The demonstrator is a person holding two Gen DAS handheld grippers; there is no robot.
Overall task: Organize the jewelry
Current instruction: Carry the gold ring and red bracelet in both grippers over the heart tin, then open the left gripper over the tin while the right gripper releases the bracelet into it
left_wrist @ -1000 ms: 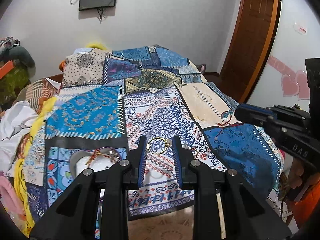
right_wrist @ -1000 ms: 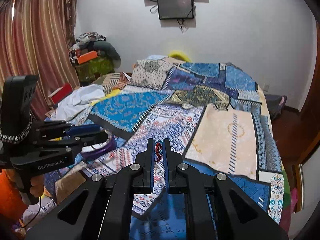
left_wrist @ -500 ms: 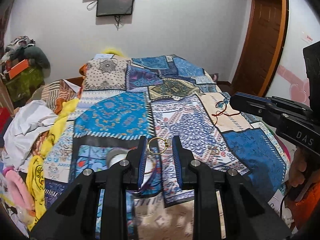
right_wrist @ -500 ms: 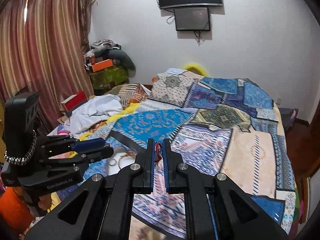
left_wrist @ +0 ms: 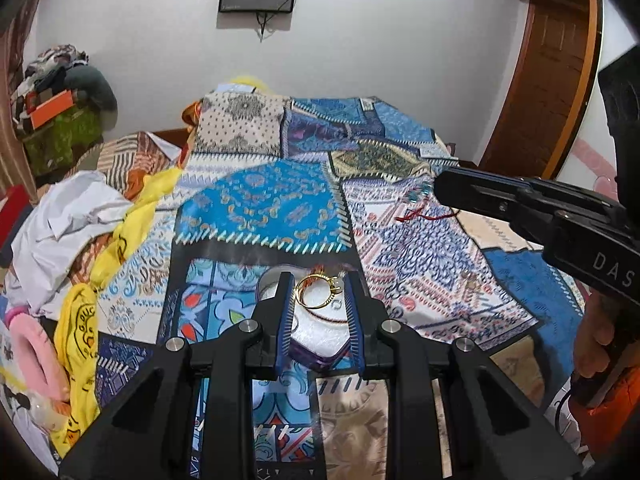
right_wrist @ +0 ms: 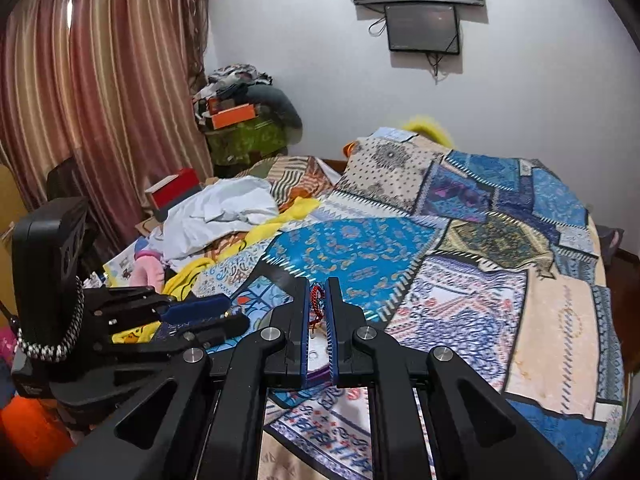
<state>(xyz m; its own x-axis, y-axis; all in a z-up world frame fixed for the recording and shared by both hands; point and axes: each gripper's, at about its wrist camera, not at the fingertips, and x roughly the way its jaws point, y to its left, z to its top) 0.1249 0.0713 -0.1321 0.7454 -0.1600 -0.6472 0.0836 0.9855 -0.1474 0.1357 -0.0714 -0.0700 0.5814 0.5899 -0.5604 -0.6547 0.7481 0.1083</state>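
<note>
My left gripper (left_wrist: pixel 319 294) is shut on a gold ring (left_wrist: pixel 318 294) with a small stone. It holds the ring over a white dish with a purple rim (left_wrist: pixel 320 338) that lies on the patchwork bedspread (left_wrist: pixel 256 208). My right gripper (right_wrist: pixel 318 304) is shut on a red braided bracelet (right_wrist: pixel 316 302). In the left wrist view the right gripper's body (left_wrist: pixel 532 208) reaches in from the right, with the bracelet's red cord (left_wrist: pixel 420 212) hanging from its tip. In the right wrist view the left gripper (right_wrist: pixel 216 316) sits low at the left, and the dish (right_wrist: pixel 316 356) shows between my fingers.
White cloth (left_wrist: pixel 68 220) and a yellow garment (left_wrist: pixel 80 320) lie heaped on the bed's left side, with a pink item (left_wrist: pixel 36 356) below them. A small metal piece (left_wrist: pixel 468 278) lies on the spread to the right. A wooden door (left_wrist: pixel 552 80) stands at the far right.
Both grippers have swung left across the bed, each keeping its piece. The white dish has come from the left to lie under my left fingers.
</note>
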